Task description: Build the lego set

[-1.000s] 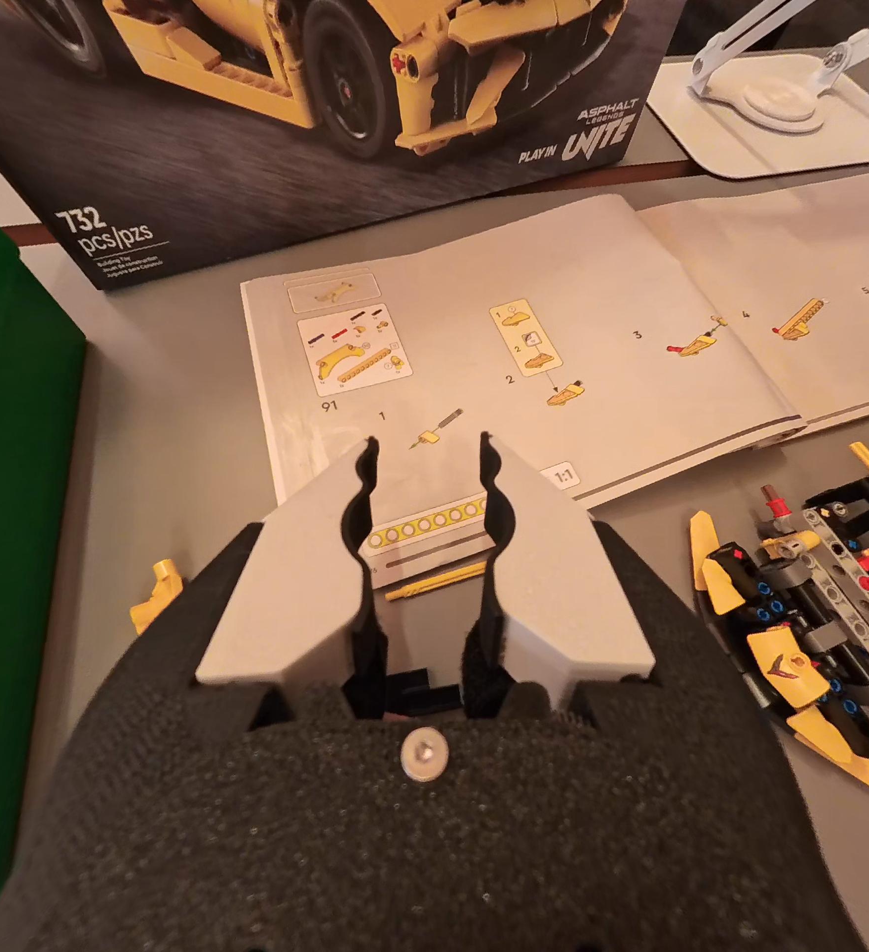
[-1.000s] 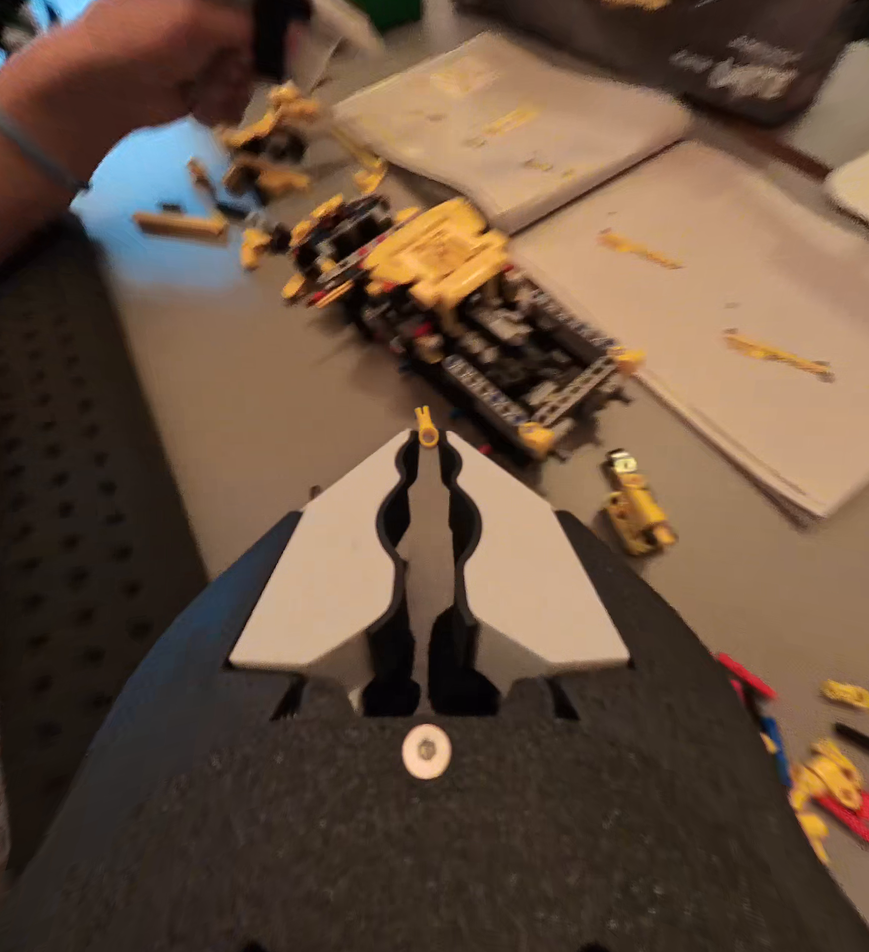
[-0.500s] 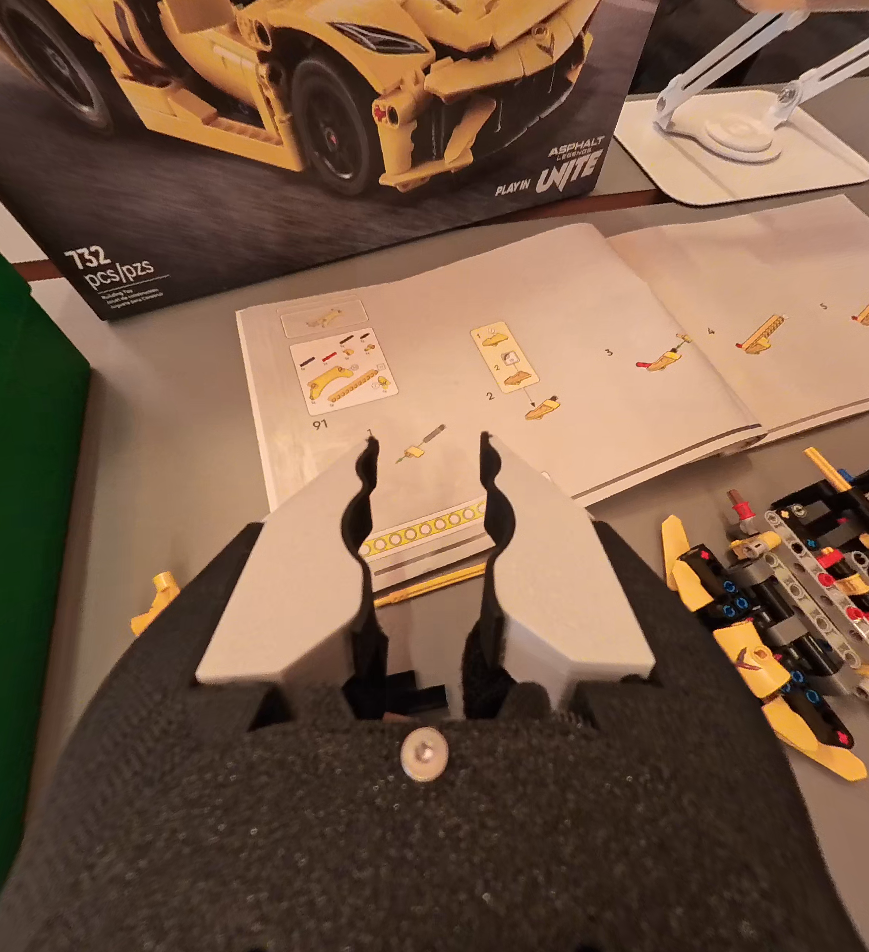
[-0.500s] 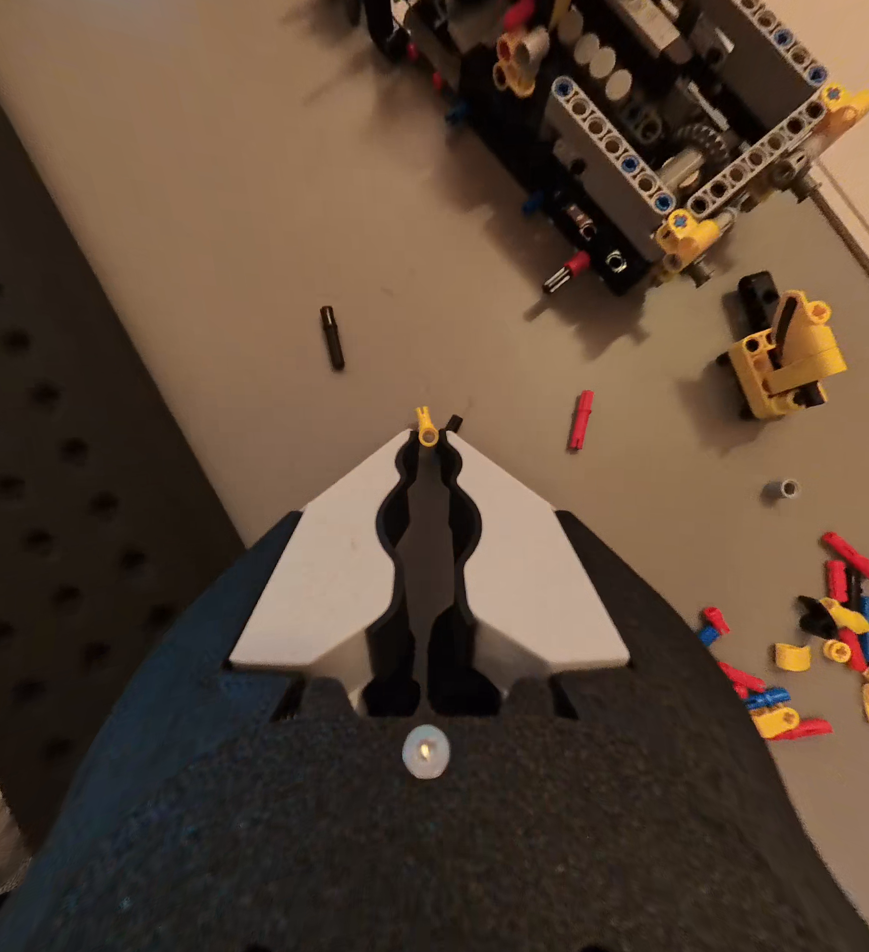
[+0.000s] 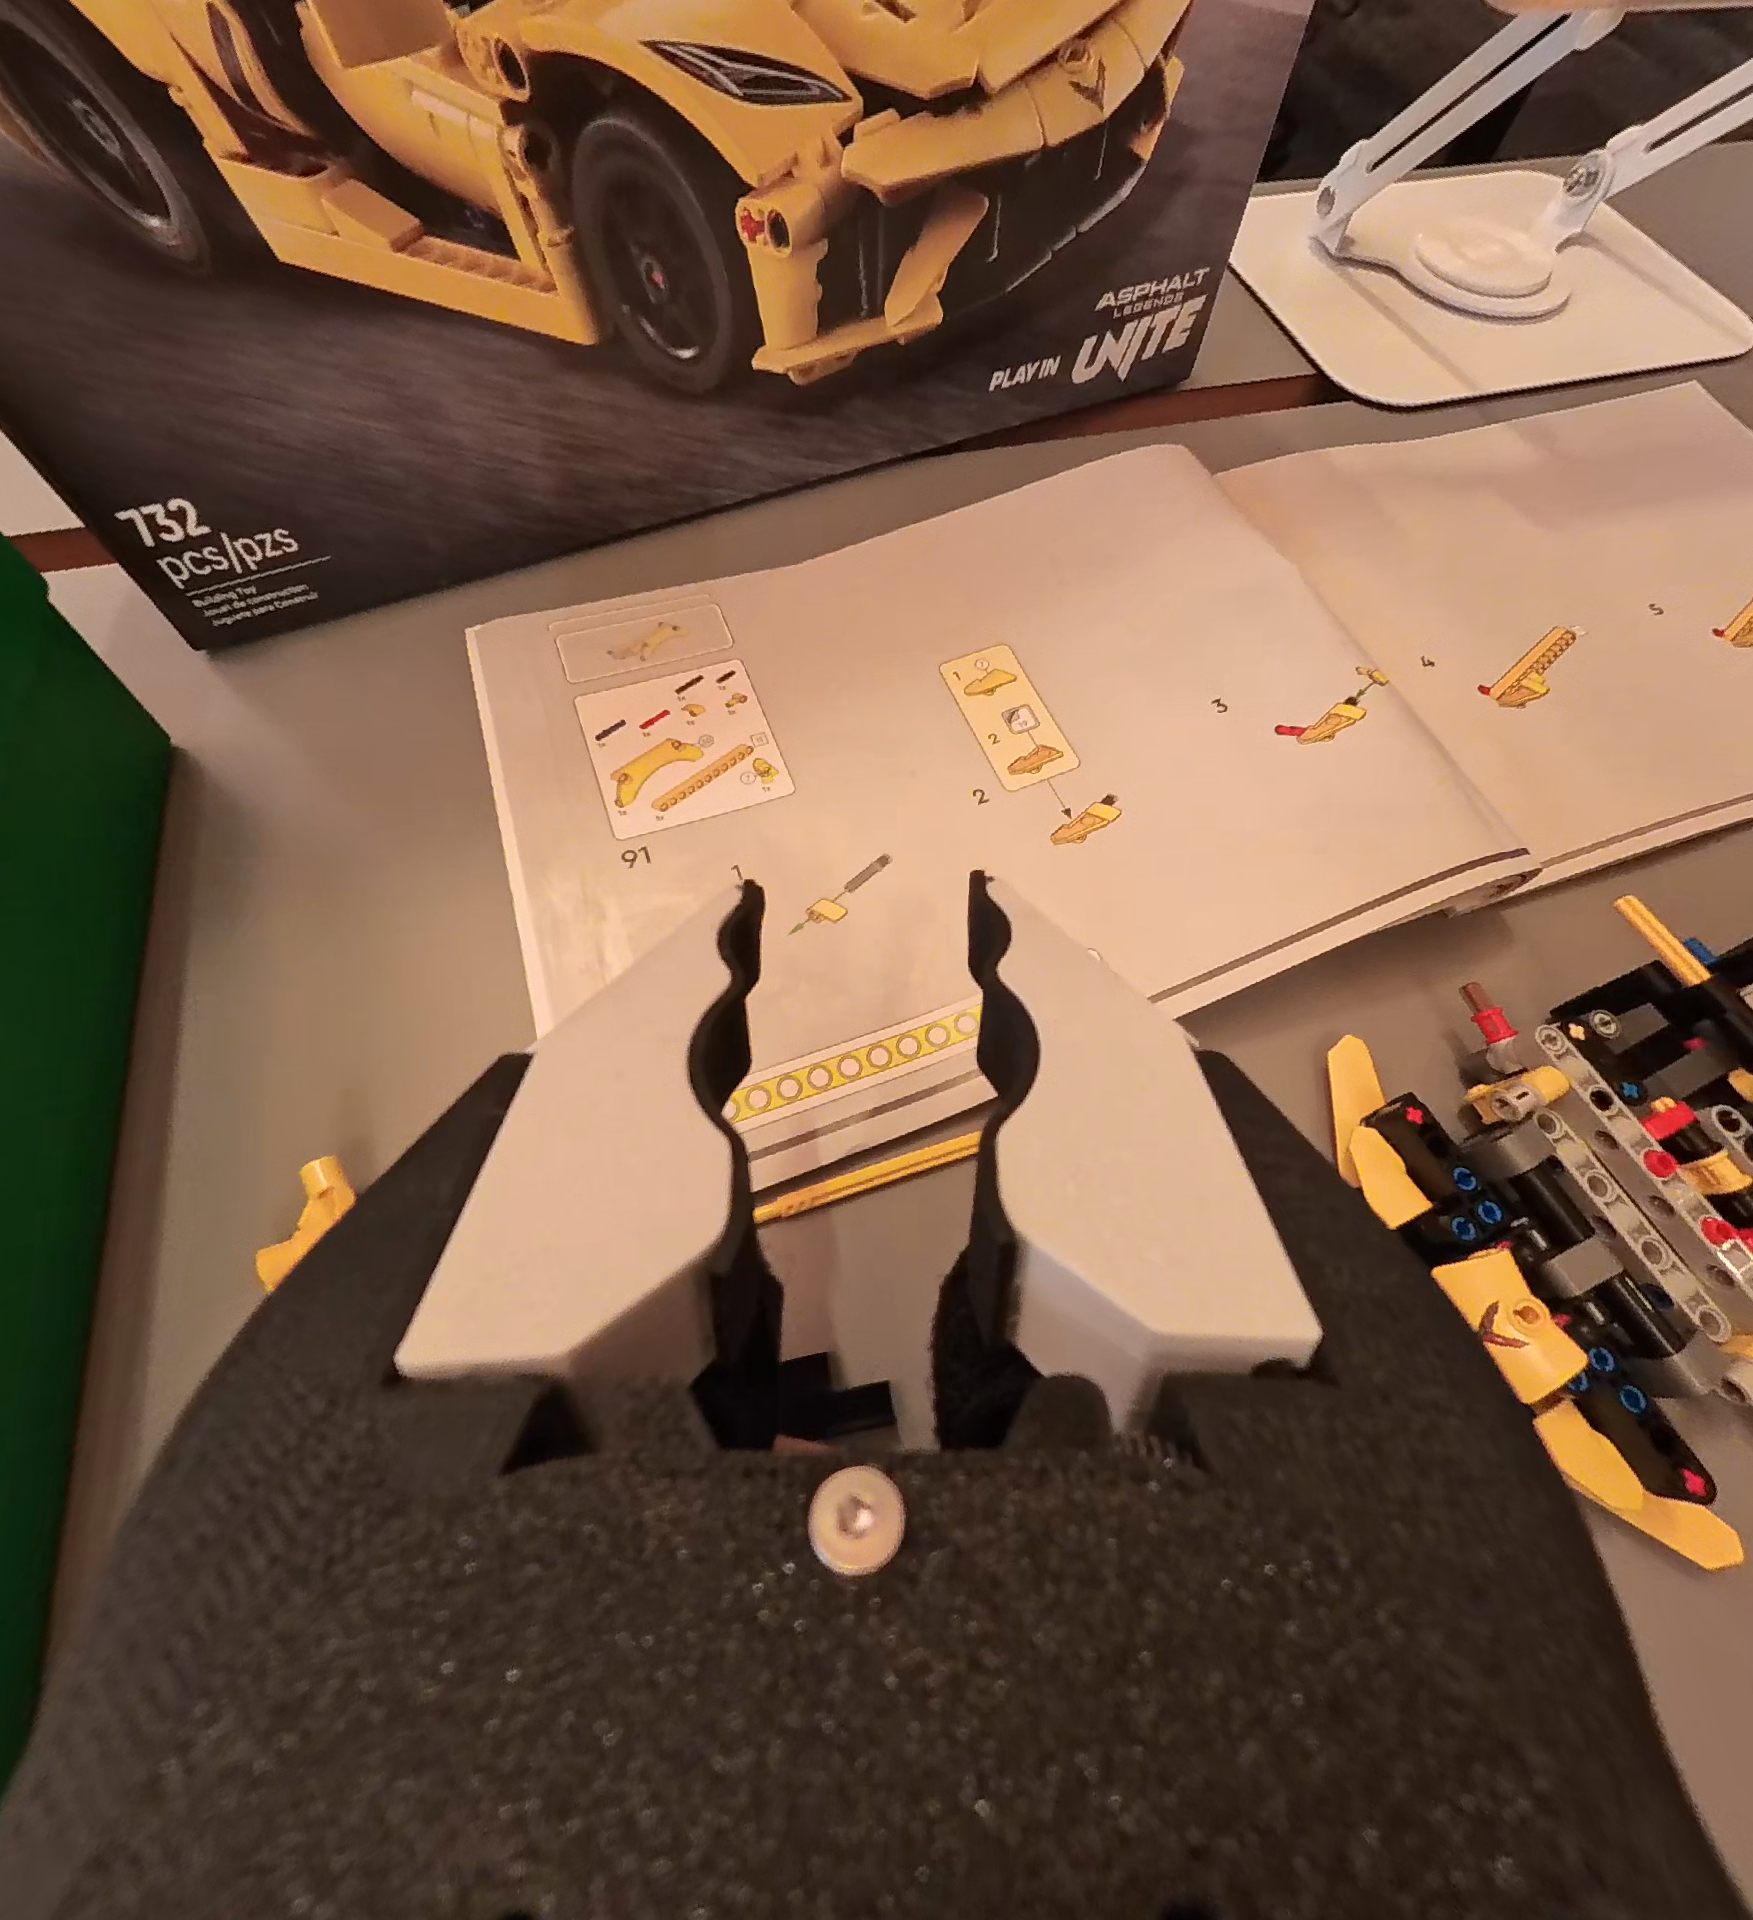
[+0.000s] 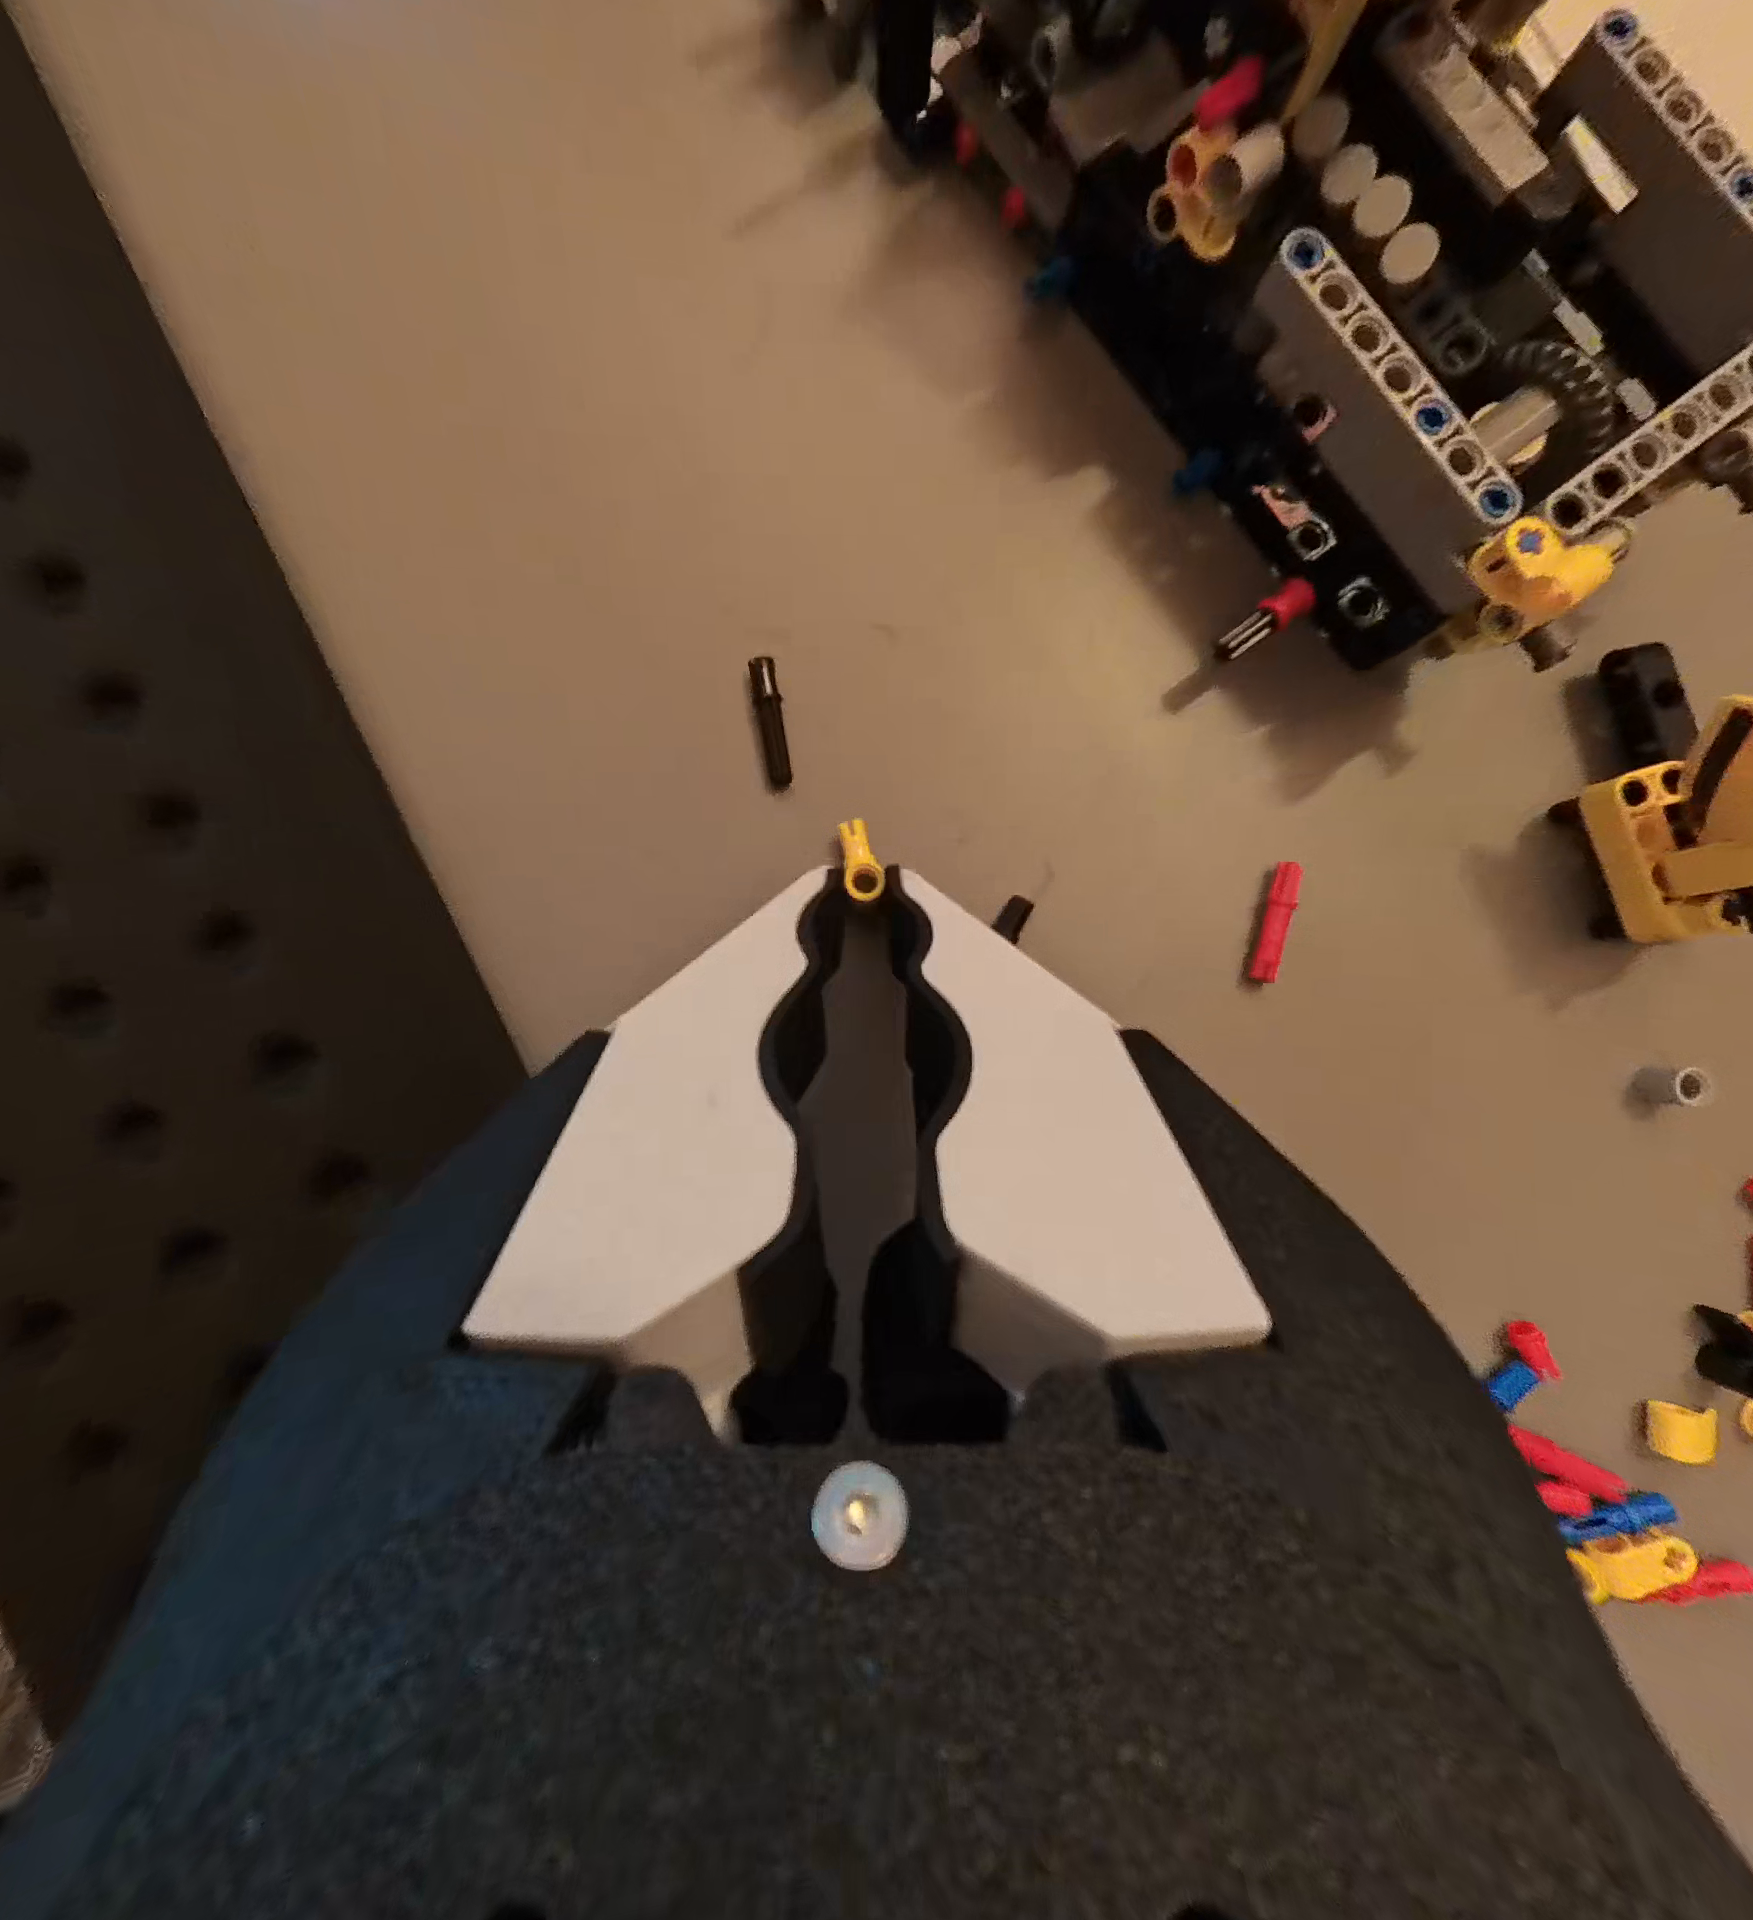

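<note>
Grey desk [image 5: 332, 790] underneath everything, with the set's box [image 5: 539, 343] standing at the far edge and the open instruction booklet [image 5: 1111, 727] lying flat before it. Half-built car chassis [image 6: 1454, 343] of black, grey and yellow beams near the booklet; likely rigid but easy to pop apart, so best gripped by the long perforated beams, not the thin yellow fins. Small yellow sub-assembly [image 6: 1724, 831] just beside the chassis. Loose heap of red, blue and yellow pins [image 6: 1703, 1455] well to the side. Left tongs [image 5: 856, 888] spread wide, empty, hovering above the booklet's lower edge. Right tongs [image 6: 864, 878] clenched on a tiny yellow connector [image 6: 861, 862] at the very tips; light, hard, slippery, prone to flick away. Lone black pin [image 6: 770, 722] on the desk just beyond.
</note>
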